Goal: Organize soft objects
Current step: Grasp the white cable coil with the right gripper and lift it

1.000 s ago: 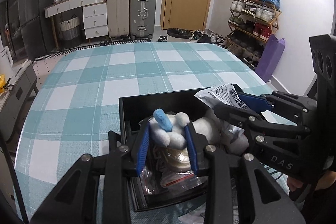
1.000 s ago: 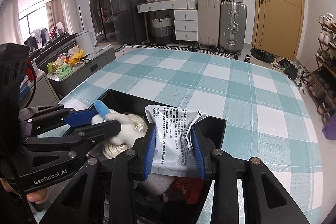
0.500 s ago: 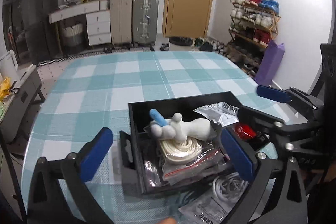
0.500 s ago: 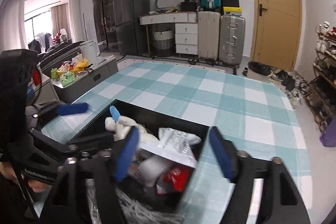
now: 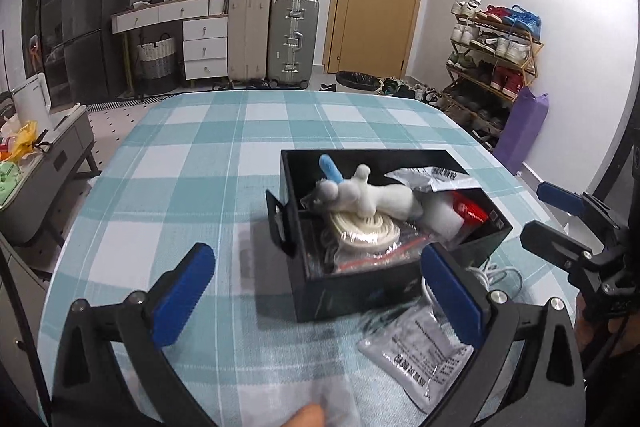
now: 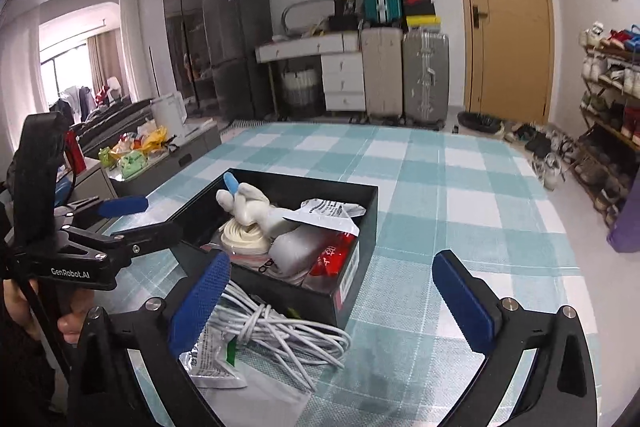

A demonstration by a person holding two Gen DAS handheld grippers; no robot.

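Note:
A black box [image 5: 352, 287] [image 6: 368, 203] stands on the checked tablecloth. In it lie a white plush toy with a blue ear [image 5: 360, 193] [image 6: 248, 203], a silver printed pouch [image 5: 432, 179] [image 6: 332, 213], a coiled cream cord in a bag [image 5: 360, 231] [image 6: 244, 239] and a red packet [image 5: 470, 209] [image 6: 332, 259]. My left gripper [image 5: 316, 295] is open and empty, pulled back in front of the box. My right gripper [image 6: 340, 303] is open and empty, near the box's near corner. Each gripper shows in the other's view, open.
A white cable bundle [image 6: 280, 335] and a silver pouch [image 5: 424, 355] [image 6: 208, 359] lie on the cloth in front of the box. A clear bag [image 5: 288, 399] lies at the near edge. Suitcases, drawers, a door and a shoe rack stand beyond the table.
Both grippers let go: the left released the plush toy, the right released the silver pouch, both now lying in the box. Both grippers opened wide and drew back from the box.

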